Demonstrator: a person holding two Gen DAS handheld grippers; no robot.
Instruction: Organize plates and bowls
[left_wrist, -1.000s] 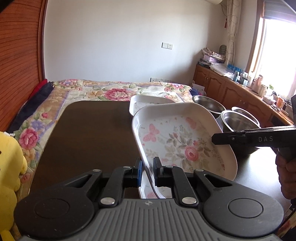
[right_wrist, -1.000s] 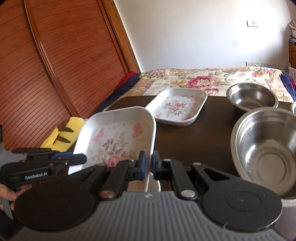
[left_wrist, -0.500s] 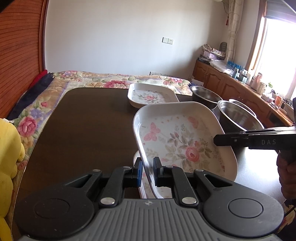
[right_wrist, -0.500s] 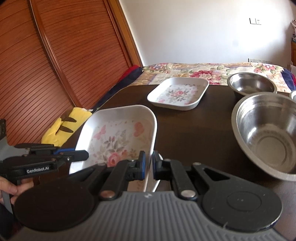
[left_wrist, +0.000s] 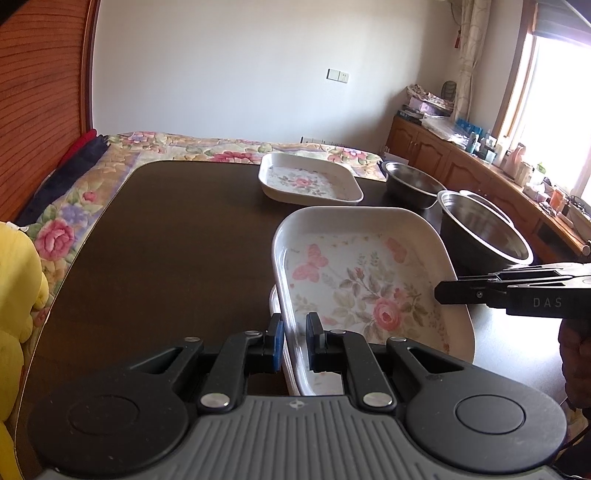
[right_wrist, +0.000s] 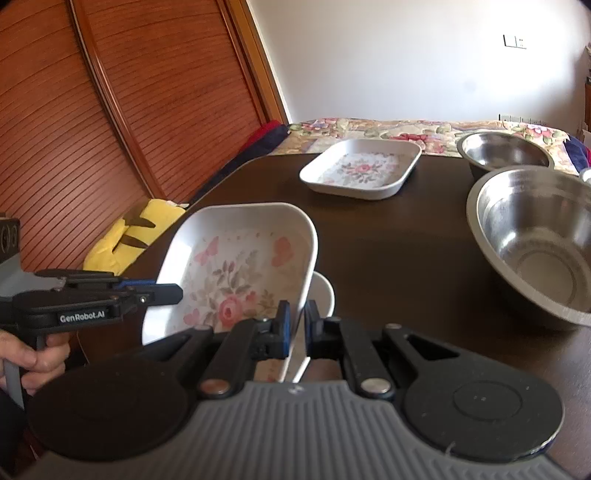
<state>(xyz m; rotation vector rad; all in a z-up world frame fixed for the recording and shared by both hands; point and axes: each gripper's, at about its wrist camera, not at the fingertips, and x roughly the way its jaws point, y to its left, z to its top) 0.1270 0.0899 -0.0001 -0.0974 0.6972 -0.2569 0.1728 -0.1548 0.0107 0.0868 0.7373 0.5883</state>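
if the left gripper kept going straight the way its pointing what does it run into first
The left gripper is shut on the rim of the floral plate and points along it. Beyond the plate's far edge, the smaller floral tray looks first in line, though depth is uncertain.

Daylight poured in from the window (left_wrist: 557, 107) at the far right of the left wrist view, and it blew out to pure white. The wall (left_wrist: 236, 70) behind was softly and evenly lit. Glare sat on the steel bowl (right_wrist: 535, 236), bright along its rim. The dark table (left_wrist: 166, 251) carried a pale sheen. Fisheye bending curved the wooden panels (right_wrist: 92, 110) hard at the edges. The near gripper bodies looked slightly soft, perhaps out of focus. Shadows were faint throughout.
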